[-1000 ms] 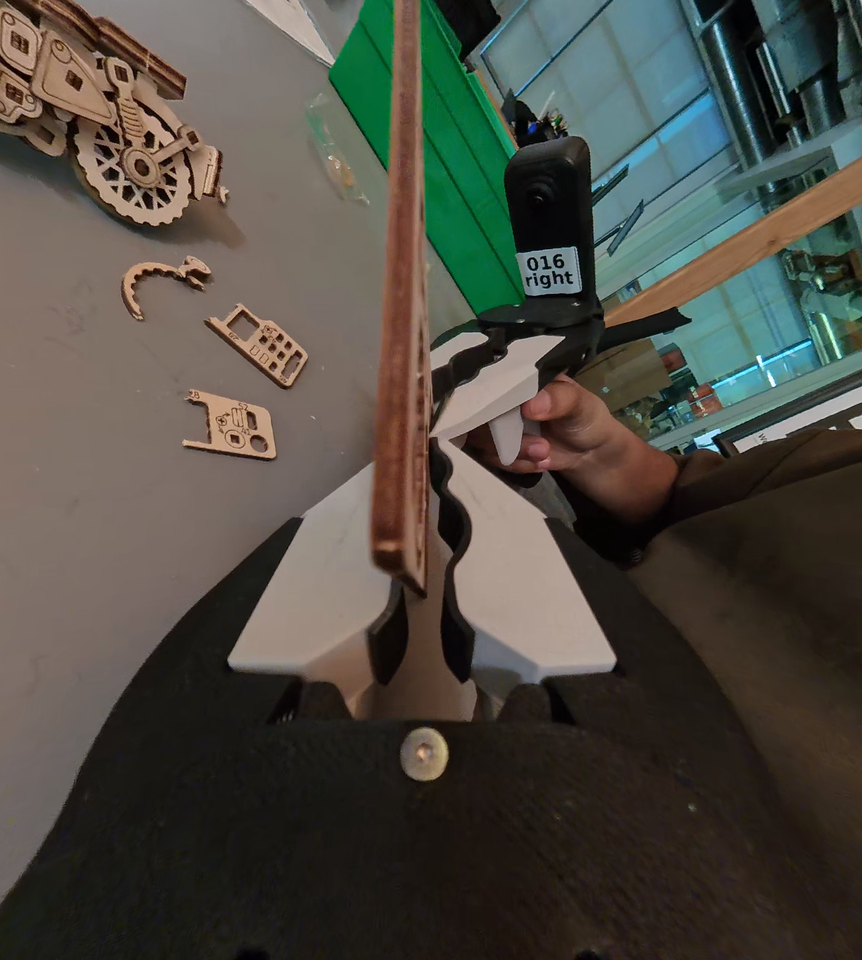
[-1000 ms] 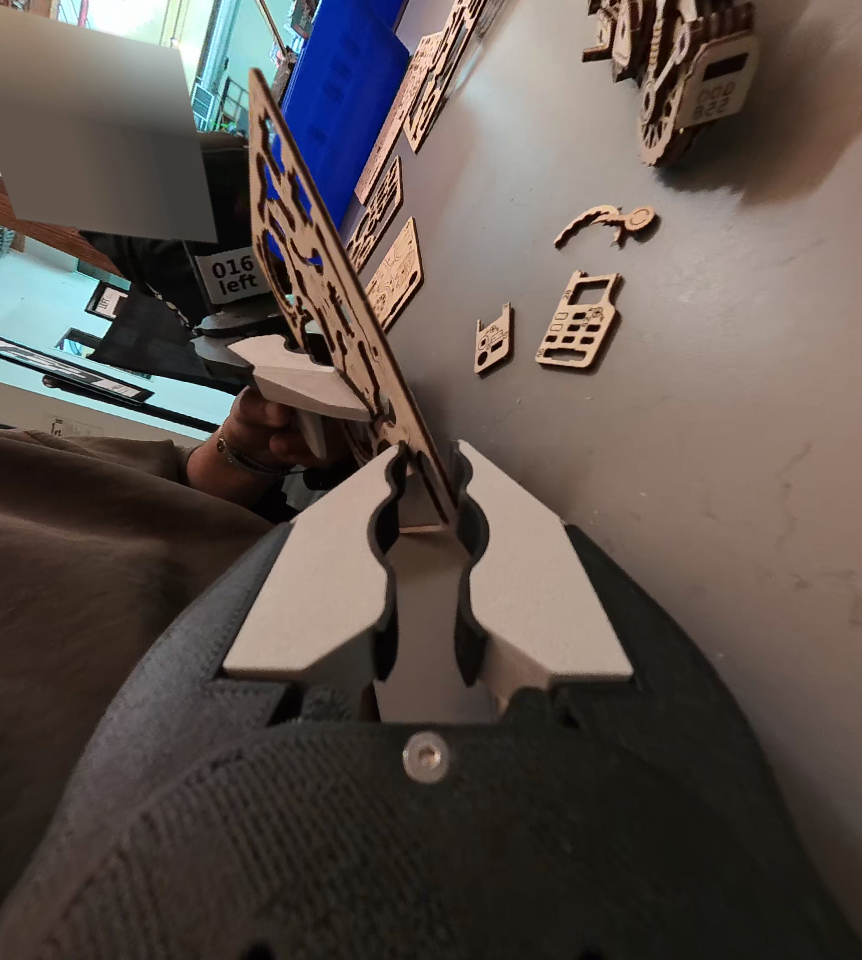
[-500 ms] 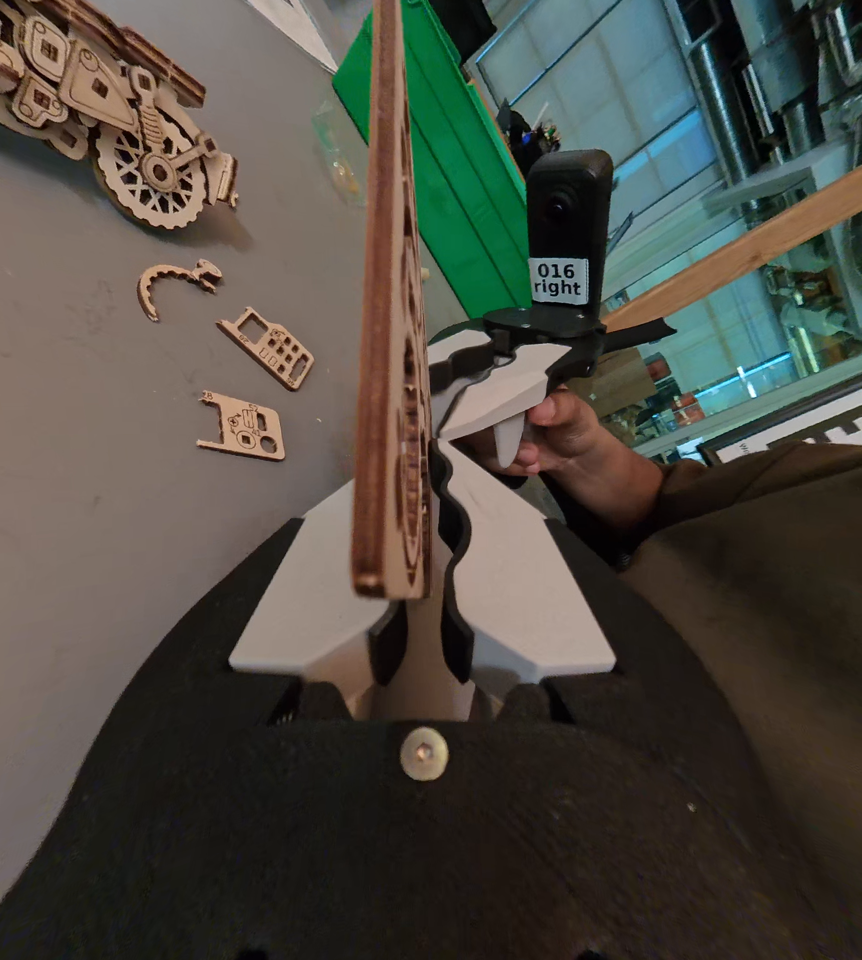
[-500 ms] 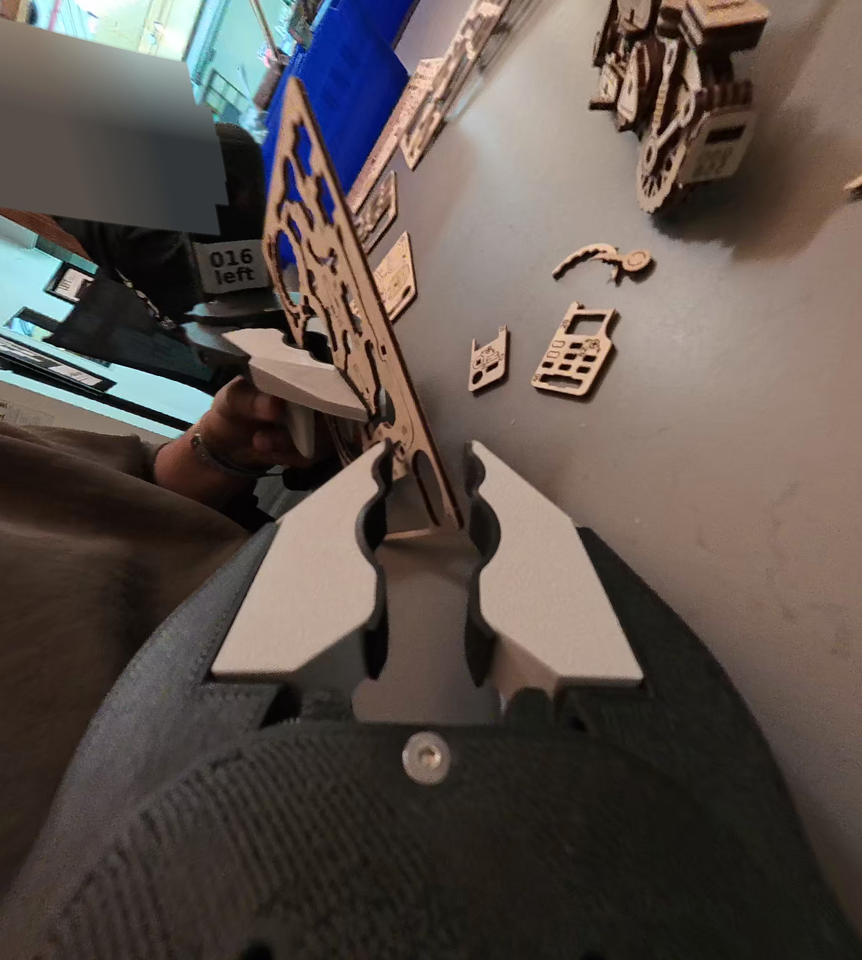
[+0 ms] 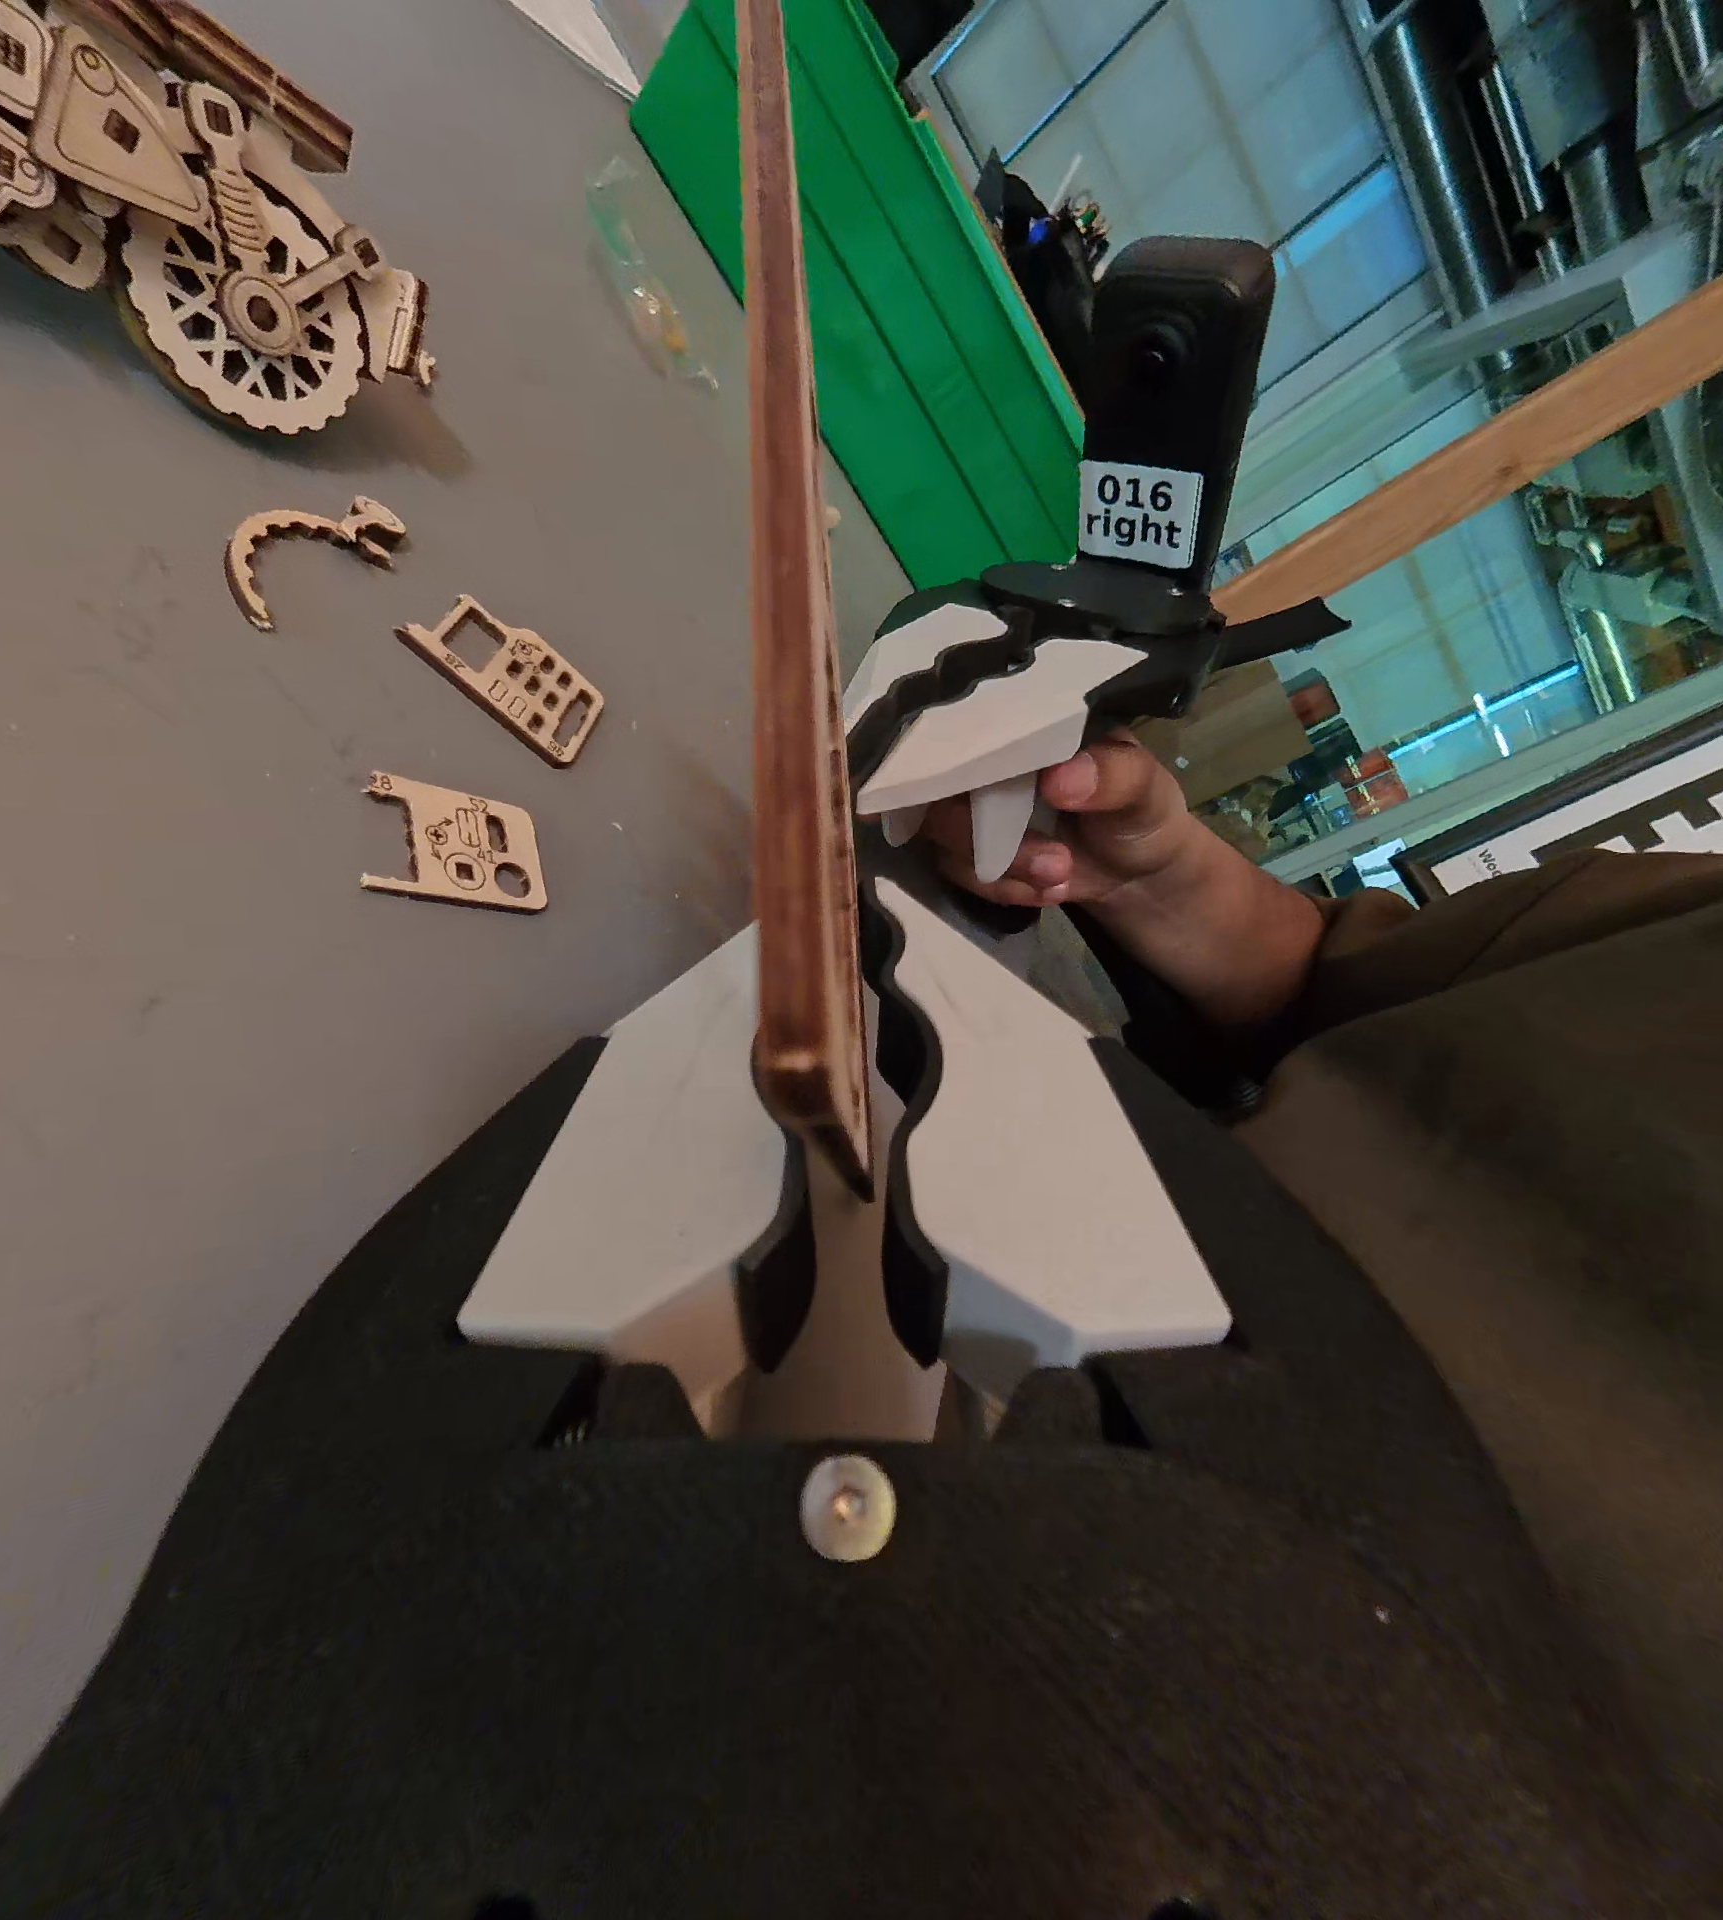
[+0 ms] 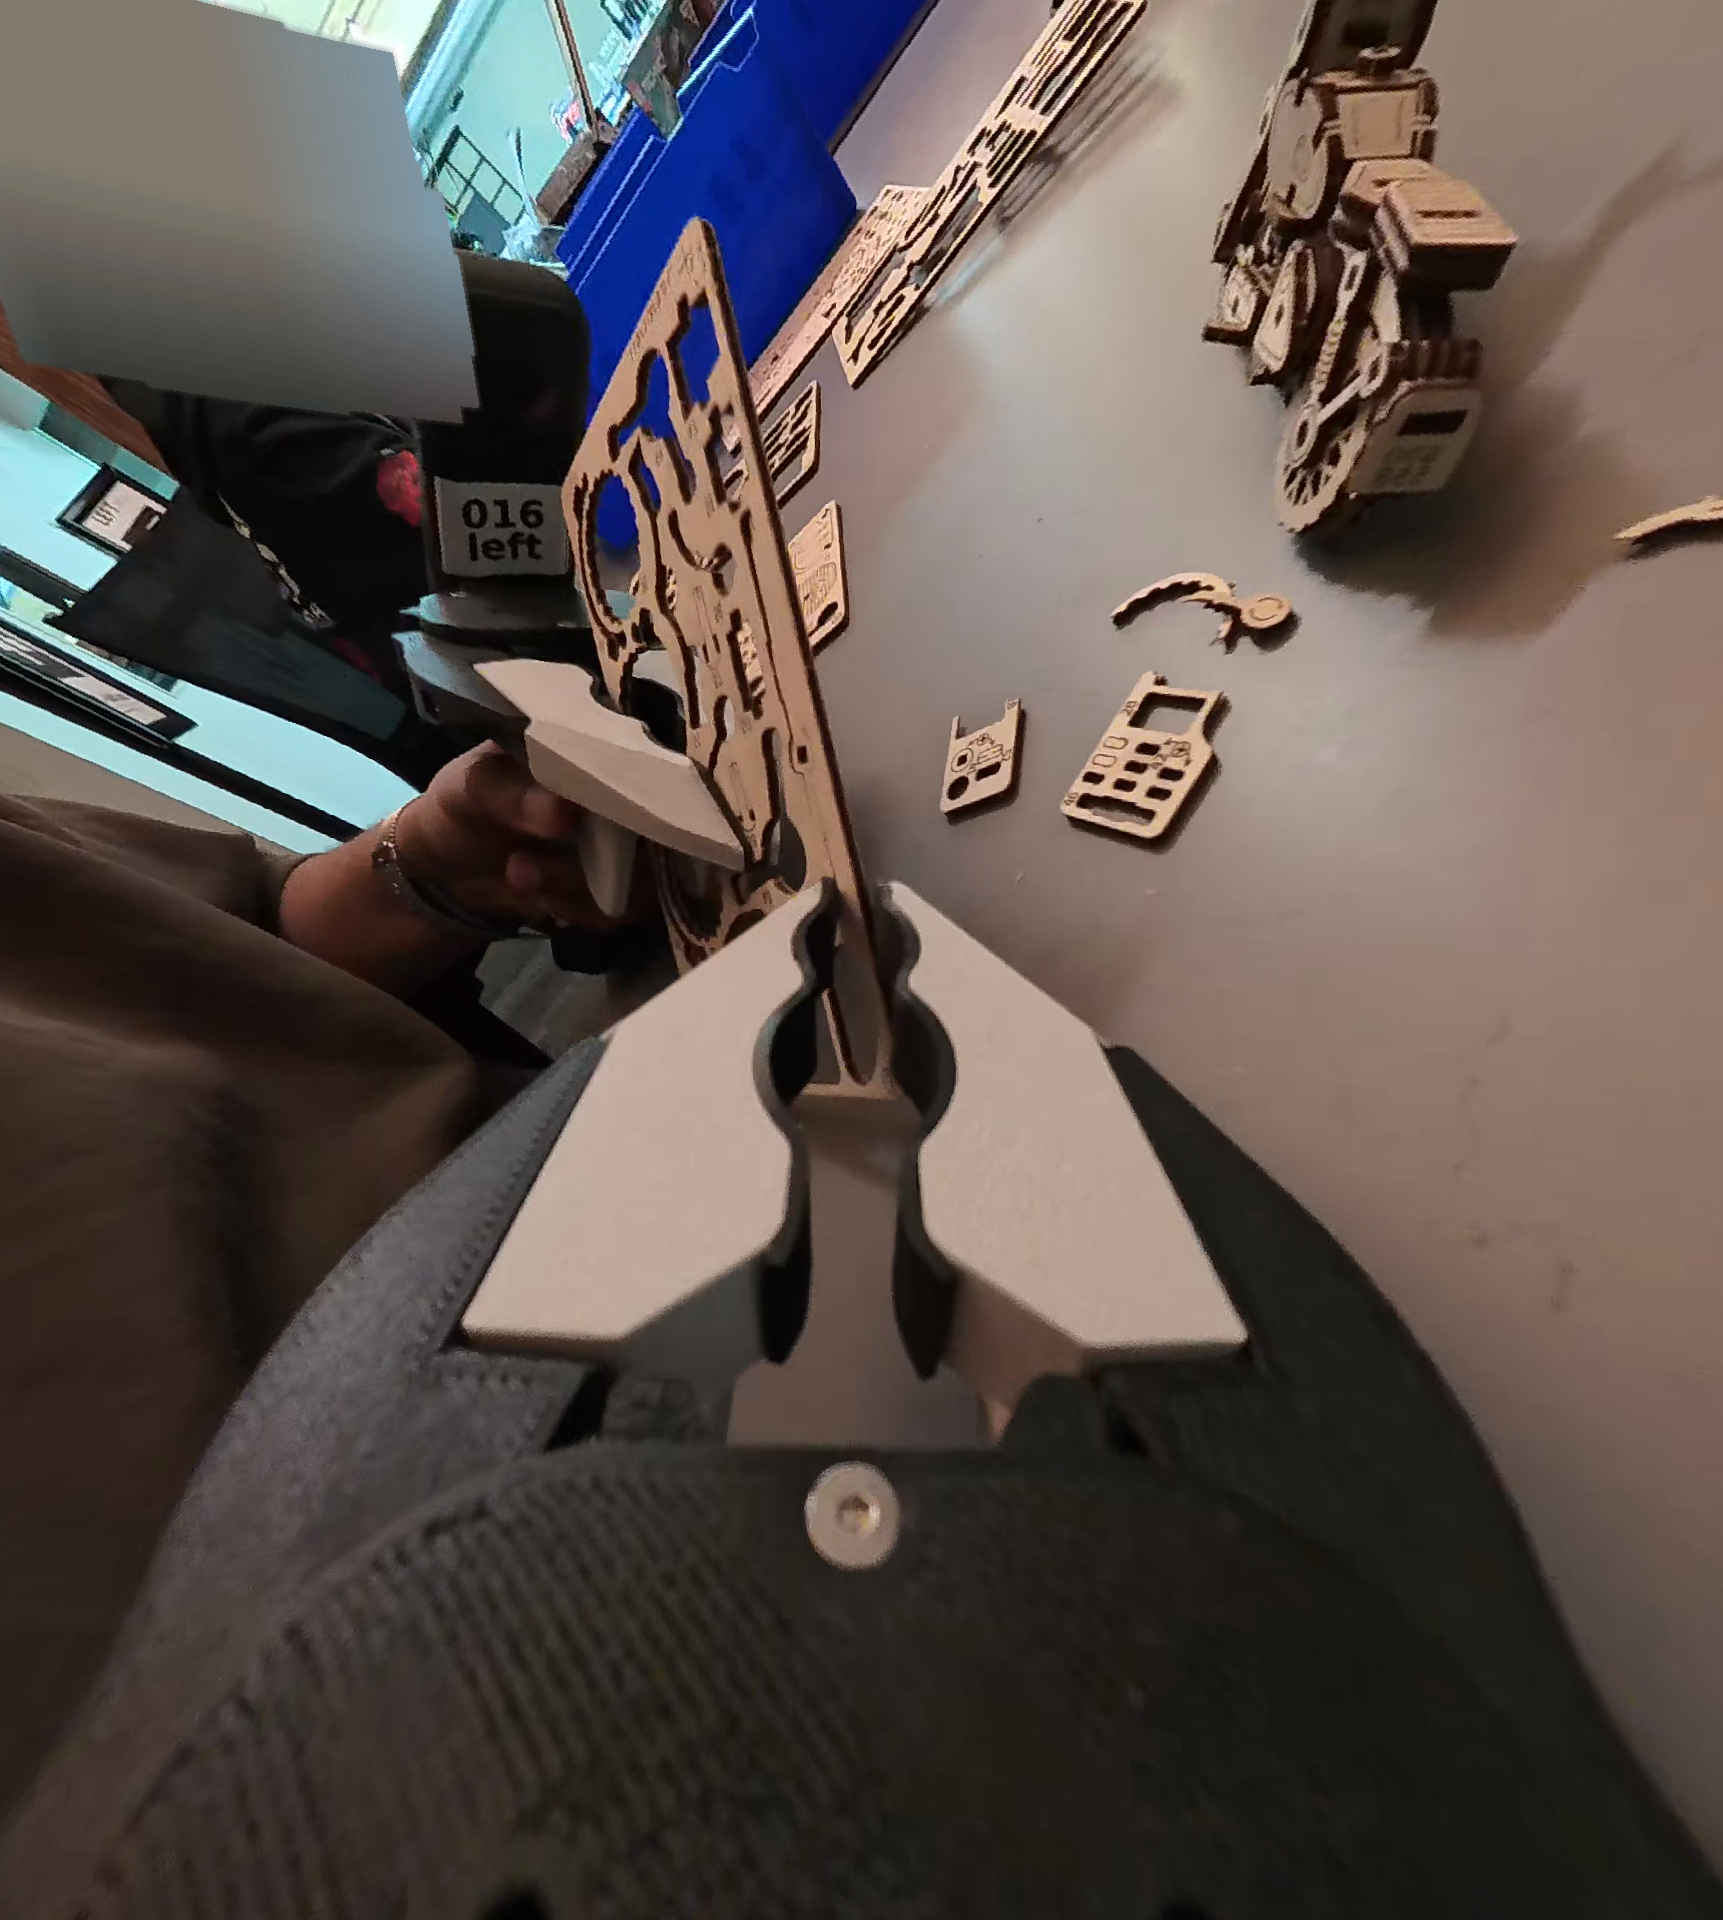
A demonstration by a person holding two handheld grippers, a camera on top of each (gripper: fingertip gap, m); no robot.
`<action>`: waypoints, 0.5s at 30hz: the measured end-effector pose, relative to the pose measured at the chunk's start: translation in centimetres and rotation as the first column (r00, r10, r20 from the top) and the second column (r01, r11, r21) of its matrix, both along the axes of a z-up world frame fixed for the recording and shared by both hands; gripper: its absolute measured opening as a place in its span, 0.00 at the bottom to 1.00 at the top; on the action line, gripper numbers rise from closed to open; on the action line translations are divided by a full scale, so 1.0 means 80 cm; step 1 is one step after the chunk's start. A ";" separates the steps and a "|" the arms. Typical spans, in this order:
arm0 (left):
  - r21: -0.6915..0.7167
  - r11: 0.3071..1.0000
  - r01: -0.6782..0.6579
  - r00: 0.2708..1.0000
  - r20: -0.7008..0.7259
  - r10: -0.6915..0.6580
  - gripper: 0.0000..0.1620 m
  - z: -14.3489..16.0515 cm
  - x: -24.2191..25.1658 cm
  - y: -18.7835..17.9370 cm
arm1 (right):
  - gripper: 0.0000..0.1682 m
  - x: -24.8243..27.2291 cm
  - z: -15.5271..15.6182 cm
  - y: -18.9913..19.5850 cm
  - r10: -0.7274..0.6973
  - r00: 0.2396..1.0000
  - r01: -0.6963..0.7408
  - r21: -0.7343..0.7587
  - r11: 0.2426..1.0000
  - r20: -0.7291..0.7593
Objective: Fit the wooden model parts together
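While both claws pinch it edge-on, the sheet (image 6: 722, 582) stands between left claw (image 5: 826, 997) and right claw (image 6: 852, 914). Thin, stiff, snappable; hold its solid border.

Grey tabletop (image 5: 109, 1091), scuffed and faintly speckled. Beyond it, green bin (image 5: 867, 260) and blue bin (image 6: 722, 177) at opposite edges. Farther back: tall glazed panels (image 5: 1179, 135) (pale teal daylight), silver ducts (image 5: 1491, 114), 1 wooden beam (image 5: 1522, 416).

Matt plywood sheet (image 6: 732, 665) with scorched edges; smooth grey matt table (image 5: 109, 1039).
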State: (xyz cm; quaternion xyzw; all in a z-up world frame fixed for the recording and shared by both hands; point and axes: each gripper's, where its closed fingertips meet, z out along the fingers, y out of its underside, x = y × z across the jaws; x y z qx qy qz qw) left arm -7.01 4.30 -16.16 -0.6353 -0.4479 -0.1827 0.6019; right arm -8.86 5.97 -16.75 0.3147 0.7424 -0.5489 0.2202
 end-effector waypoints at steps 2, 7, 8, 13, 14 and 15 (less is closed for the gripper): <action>-0.003 1.000 0.004 1.000 -0.003 -0.004 0.00 0.000 0.001 0.001 | 0.03 0.001 0.000 0.000 0.011 1.000 -0.011 -0.006 1.000 0.013; 0.003 1.000 0.016 1.000 0.001 -0.016 0.00 0.000 0.002 0.001 | 0.03 0.004 0.000 0.001 0.044 0.998 -0.043 -0.017 0.999 0.037; 0.000 1.000 0.019 1.000 0.000 -0.019 0.00 0.000 0.003 0.002 | 0.03 0.005 0.000 0.002 0.051 0.998 -0.051 -0.013 0.999 0.034; -0.023 0.999 0.031 0.999 -0.013 -0.031 0.00 -0.002 0.006 0.004 | 0.03 0.008 -0.004 0.003 0.065 0.998 -0.065 0.012 0.998 0.022; -0.024 0.999 0.032 0.999 -0.015 -0.032 0.00 -0.002 0.006 0.005 | 0.03 0.008 -0.004 0.003 0.064 0.998 -0.064 0.016 0.998 0.015; -0.024 0.999 0.035 0.999 -0.016 -0.036 0.00 -0.002 0.007 0.005 | 0.03 0.008 -0.005 0.003 0.064 0.998 -0.064 0.021 0.998 0.008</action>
